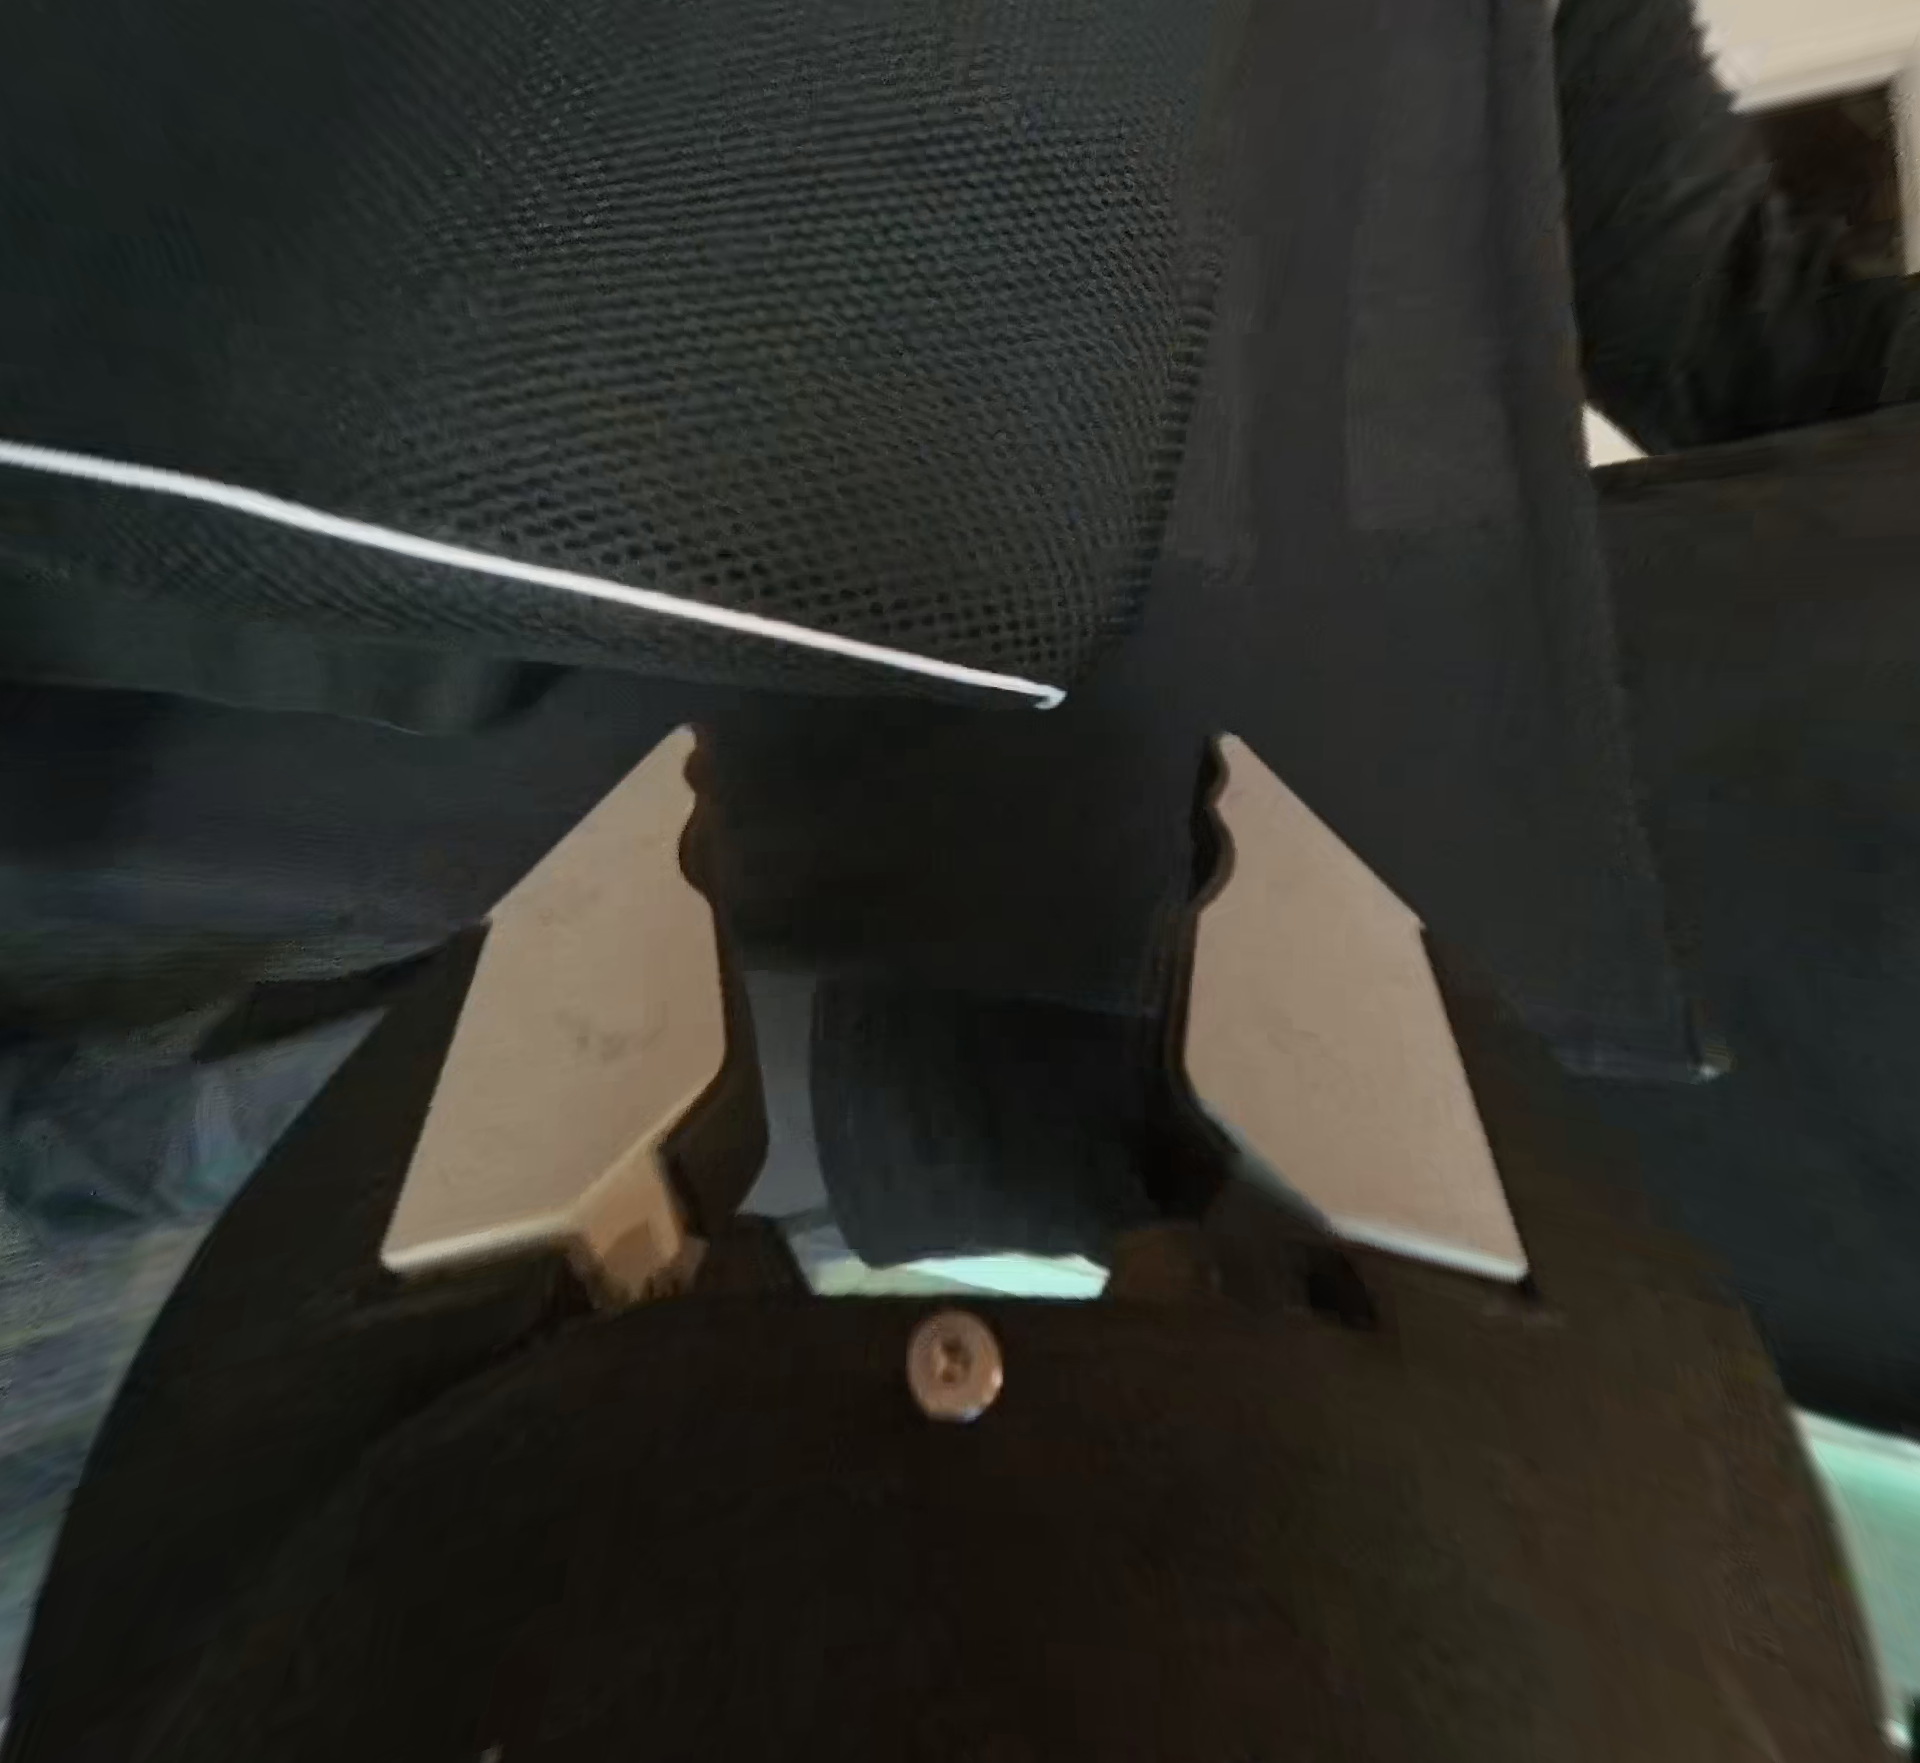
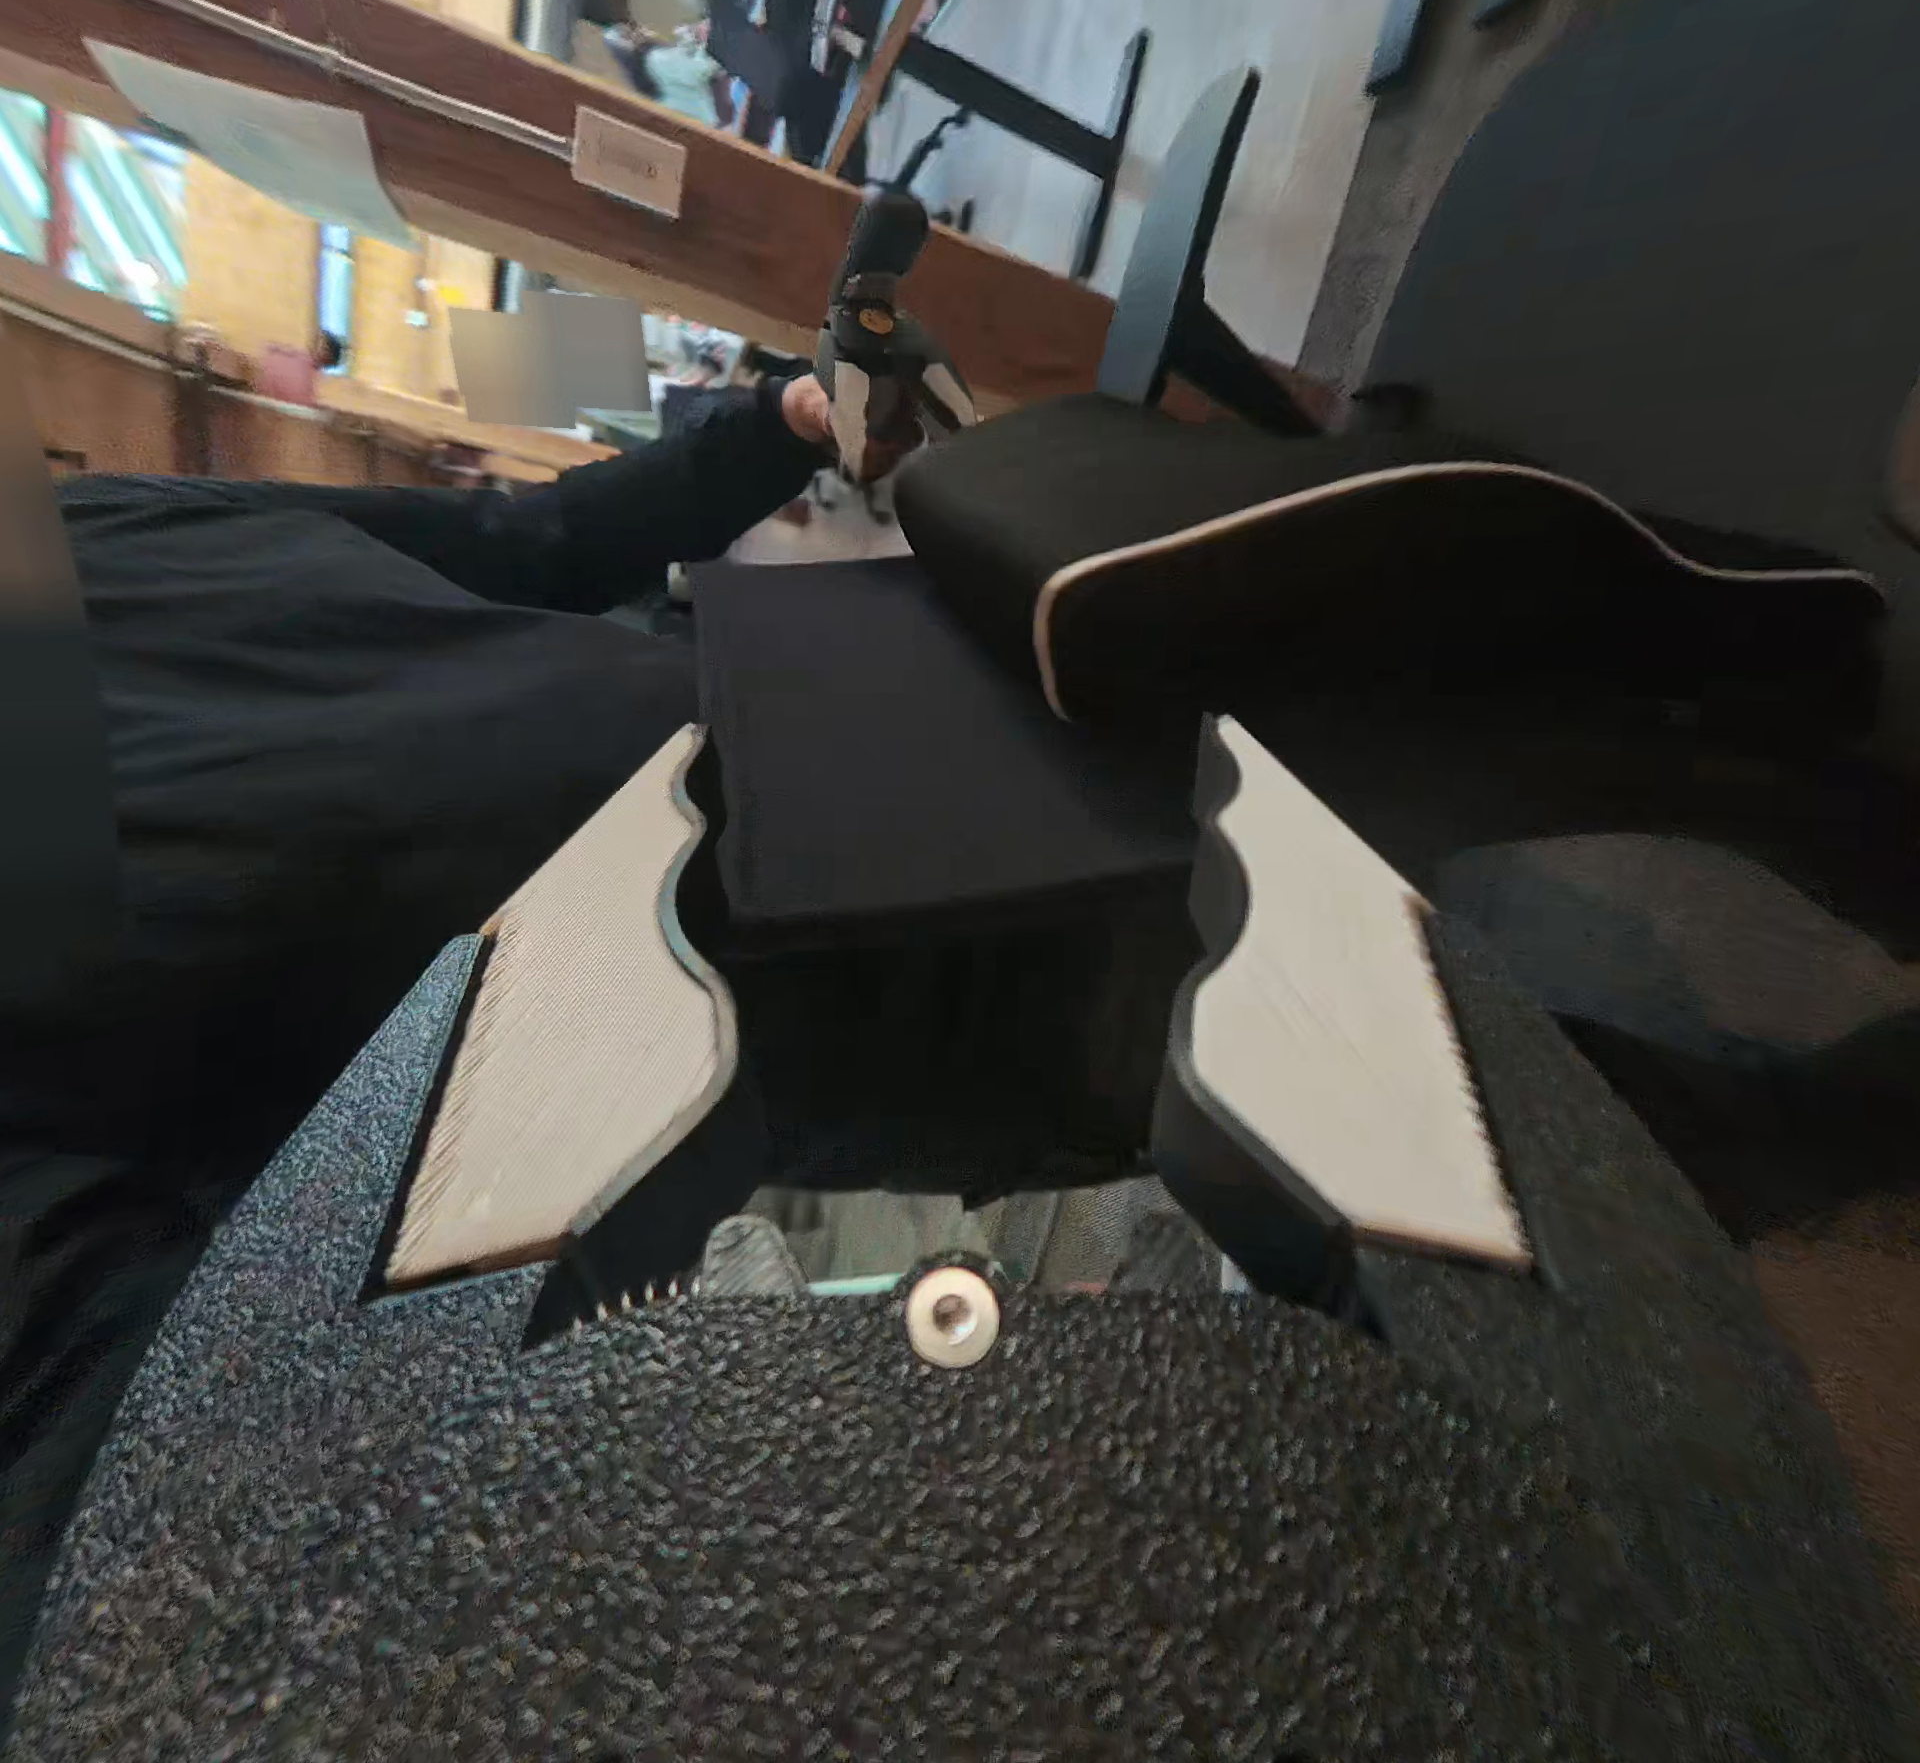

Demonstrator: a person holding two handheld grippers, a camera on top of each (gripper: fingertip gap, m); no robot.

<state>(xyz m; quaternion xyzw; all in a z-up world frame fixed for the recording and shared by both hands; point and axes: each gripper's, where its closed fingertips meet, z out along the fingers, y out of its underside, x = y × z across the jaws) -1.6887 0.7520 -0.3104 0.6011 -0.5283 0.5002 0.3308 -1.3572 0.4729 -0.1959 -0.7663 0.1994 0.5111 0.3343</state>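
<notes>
Black webbing ran between the fingers of both hand-held grippers: the left hand-held gripper (image 1: 951, 882) stood fairly wide around a dark strap (image 1: 1382, 487), and whether it pinched the strap could not be told. The right hand-held gripper (image 2: 951, 892) was spread just as wide around the flat strap (image 2: 883, 737), its sides apparently touching both fingers. Farther off, a mesh panel (image 1: 623, 259) with white piping hung over the left one, and a black-sleeved arm (image 2: 623, 508) reached out level toward the other gripper.
</notes>
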